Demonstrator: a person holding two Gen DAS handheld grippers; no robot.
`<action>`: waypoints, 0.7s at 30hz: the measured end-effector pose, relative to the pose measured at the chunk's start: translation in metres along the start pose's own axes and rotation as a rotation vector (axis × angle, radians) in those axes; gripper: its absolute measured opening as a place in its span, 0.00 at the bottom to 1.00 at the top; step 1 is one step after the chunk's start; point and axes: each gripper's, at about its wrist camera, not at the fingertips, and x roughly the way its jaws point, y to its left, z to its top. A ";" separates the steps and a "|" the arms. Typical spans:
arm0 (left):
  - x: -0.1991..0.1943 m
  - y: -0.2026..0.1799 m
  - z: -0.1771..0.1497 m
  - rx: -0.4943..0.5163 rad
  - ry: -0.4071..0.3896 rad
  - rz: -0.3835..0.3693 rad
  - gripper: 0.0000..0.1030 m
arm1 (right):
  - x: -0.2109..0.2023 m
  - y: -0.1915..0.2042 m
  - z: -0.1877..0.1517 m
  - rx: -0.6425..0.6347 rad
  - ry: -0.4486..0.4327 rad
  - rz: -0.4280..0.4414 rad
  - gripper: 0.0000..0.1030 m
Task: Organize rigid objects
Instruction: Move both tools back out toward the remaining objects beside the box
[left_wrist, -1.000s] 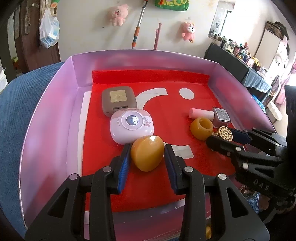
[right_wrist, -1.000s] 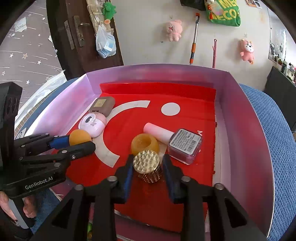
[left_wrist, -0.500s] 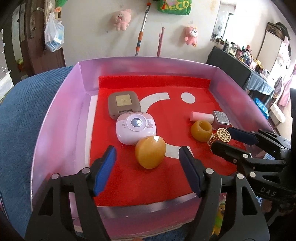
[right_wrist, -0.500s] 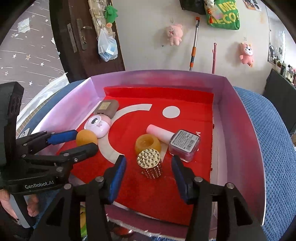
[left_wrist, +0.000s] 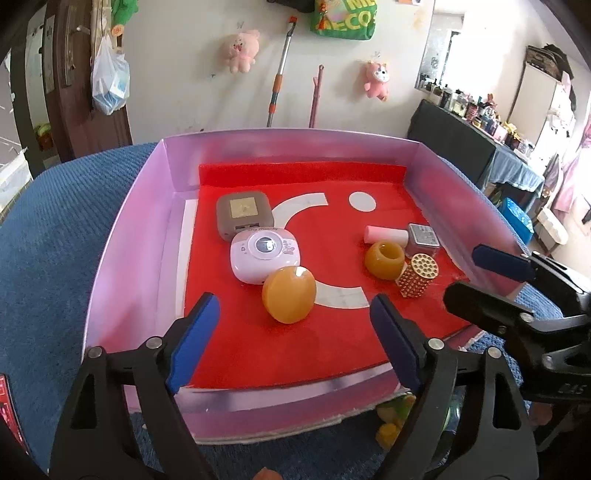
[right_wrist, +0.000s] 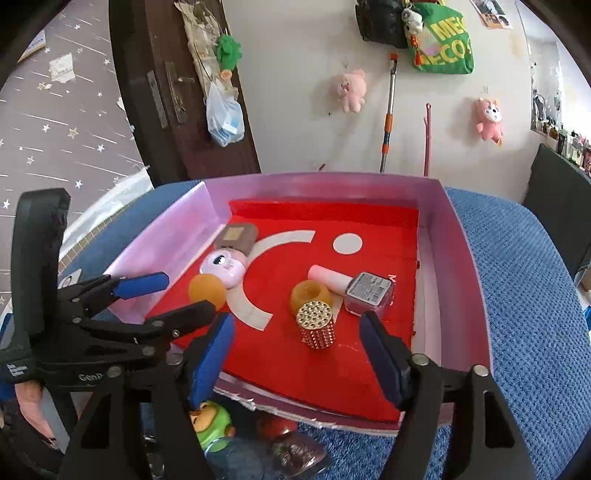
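Already the pink tray (left_wrist: 122, 236) holds six things: the amber egg-shaped piece (left_wrist: 289, 294) lies loose against the pink gadget (left_wrist: 266, 254), and the gold studded cylinder (right_wrist: 317, 328) stands free beside the amber ring (right_wrist: 310, 294). Judging by the toys under the tray's near edge, more sorting remains. Both claws have just been opening: the left claw (left_wrist: 291, 339) and right claw (right_wrist: 295, 354) hang spread and empty, tilted downward short of their pieces.

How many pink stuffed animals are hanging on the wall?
2. One pink stuffed animal hangs left of the mop handle; the other pink stuffed animal hangs right of it, lower down. More could be hidden outside the picture.
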 end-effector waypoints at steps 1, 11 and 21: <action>-0.002 -0.001 -0.001 0.001 -0.005 -0.002 0.84 | -0.004 0.001 0.000 0.000 -0.008 0.003 0.76; -0.017 -0.009 -0.006 0.018 -0.035 0.016 0.97 | -0.031 0.009 -0.005 -0.010 -0.072 0.031 0.94; -0.030 -0.007 -0.012 0.005 -0.058 0.031 0.99 | -0.050 0.014 -0.013 -0.021 -0.121 0.029 1.00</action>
